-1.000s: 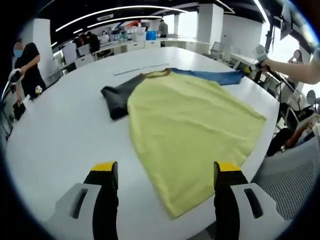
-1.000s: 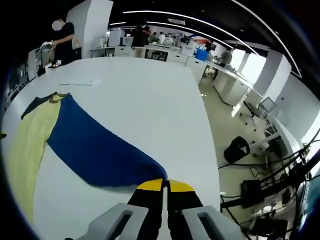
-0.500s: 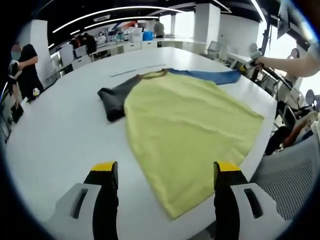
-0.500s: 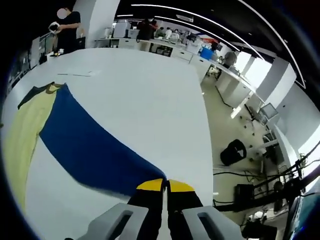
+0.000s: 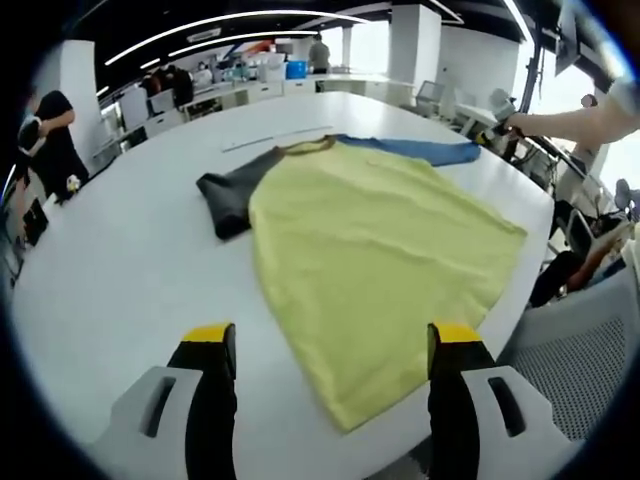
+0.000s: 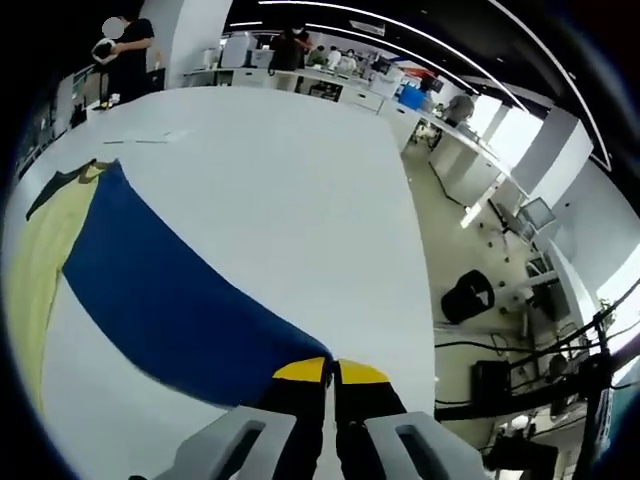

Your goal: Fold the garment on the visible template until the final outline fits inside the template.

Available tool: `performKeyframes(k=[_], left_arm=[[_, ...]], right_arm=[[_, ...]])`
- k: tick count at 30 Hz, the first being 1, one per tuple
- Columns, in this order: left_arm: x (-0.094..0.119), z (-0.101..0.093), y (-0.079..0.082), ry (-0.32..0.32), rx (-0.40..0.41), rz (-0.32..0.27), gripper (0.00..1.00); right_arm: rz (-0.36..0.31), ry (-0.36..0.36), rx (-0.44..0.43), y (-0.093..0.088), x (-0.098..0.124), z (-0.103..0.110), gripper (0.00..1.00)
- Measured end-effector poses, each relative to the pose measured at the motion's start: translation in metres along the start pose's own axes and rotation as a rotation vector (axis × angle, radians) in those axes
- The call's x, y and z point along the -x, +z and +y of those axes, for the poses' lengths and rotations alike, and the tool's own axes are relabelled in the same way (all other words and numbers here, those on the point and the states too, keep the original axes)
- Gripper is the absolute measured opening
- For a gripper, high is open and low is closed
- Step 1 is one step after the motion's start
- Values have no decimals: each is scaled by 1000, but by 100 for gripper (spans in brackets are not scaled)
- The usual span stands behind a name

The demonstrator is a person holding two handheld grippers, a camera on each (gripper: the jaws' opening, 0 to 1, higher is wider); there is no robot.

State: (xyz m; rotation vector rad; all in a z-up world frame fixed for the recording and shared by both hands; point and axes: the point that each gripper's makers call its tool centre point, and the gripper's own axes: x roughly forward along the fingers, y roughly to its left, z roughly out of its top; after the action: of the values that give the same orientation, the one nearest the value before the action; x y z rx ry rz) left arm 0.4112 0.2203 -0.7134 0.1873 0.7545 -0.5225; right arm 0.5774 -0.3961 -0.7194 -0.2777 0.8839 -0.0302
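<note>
A yellow shirt (image 5: 380,260) lies spread on the white table (image 5: 130,270), with a dark grey sleeve (image 5: 230,195) to its left and a blue sleeve (image 5: 425,150) at the far side. My left gripper (image 5: 330,345) stands open over the table's near edge, its jaws on either side of the shirt's hem, touching nothing. My right gripper (image 6: 330,372) is shut on the end of the blue sleeve (image 6: 170,300), which stretches out from the yellow body (image 6: 35,260). In the left gripper view the right gripper (image 5: 495,125) shows far off, held by a person's arm.
A thin strip (image 5: 280,138) lies on the table beyond the collar. A person (image 5: 45,125) stands at the far left. A grey mesh chair (image 5: 585,350) sits by the near right edge. Desks and floor clutter (image 6: 470,300) lie past the table's right edge.
My right gripper has drawn the blue sleeve further out and up, so it looks wider and more stretched. The left gripper has barely moved.
</note>
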Motion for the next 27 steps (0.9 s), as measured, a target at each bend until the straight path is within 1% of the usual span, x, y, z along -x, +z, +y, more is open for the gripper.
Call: performKeyframes(k=[2, 4, 5, 6, 8, 10, 13, 16, 17, 20, 22, 25, 27], left_arm=[[0, 0, 0, 1, 0, 0, 74], [0, -1, 0, 0, 0, 0, 74], [0, -1, 0, 0, 0, 0, 74], [1, 0, 0, 0, 0, -1, 74], [1, 0, 0, 2, 1, -2, 74], [1, 0, 0, 2, 2, -3, 74], [0, 0, 2, 0, 0, -7, 74], [0, -1, 2, -2, -4, -6, 74], [0, -1, 1, -2, -3, -4, 74], [1, 0, 2, -1, -2, -6, 74], [1, 0, 2, 0, -3, -4, 73], [1, 1, 2, 0, -1, -6, 73], [1, 1, 2, 1, -1, -4, 73]], right_arm=[[-3, -8, -18, 0, 1, -1, 0], [-20, -15, -57, 1, 4, -3, 0], [-26, -7, -78, 1, 5, -2, 3], [-29, -2, -108, 1, 6, -1, 9], [-23, 19, -128, -1, 7, 2, 24], [-26, 35, -137, -3, 9, 4, 29], [-18, 56, -160, -8, 11, 7, 29], [-19, 71, -169, -11, 11, 9, 31], [-11, 89, -198, -15, 11, 12, 32], [-11, 108, -244, -20, 10, 14, 32], [-16, 136, -287, -21, 10, 19, 32], [-14, 136, -275, -24, 11, 22, 31], [-13, 140, -274, -25, 11, 24, 29]])
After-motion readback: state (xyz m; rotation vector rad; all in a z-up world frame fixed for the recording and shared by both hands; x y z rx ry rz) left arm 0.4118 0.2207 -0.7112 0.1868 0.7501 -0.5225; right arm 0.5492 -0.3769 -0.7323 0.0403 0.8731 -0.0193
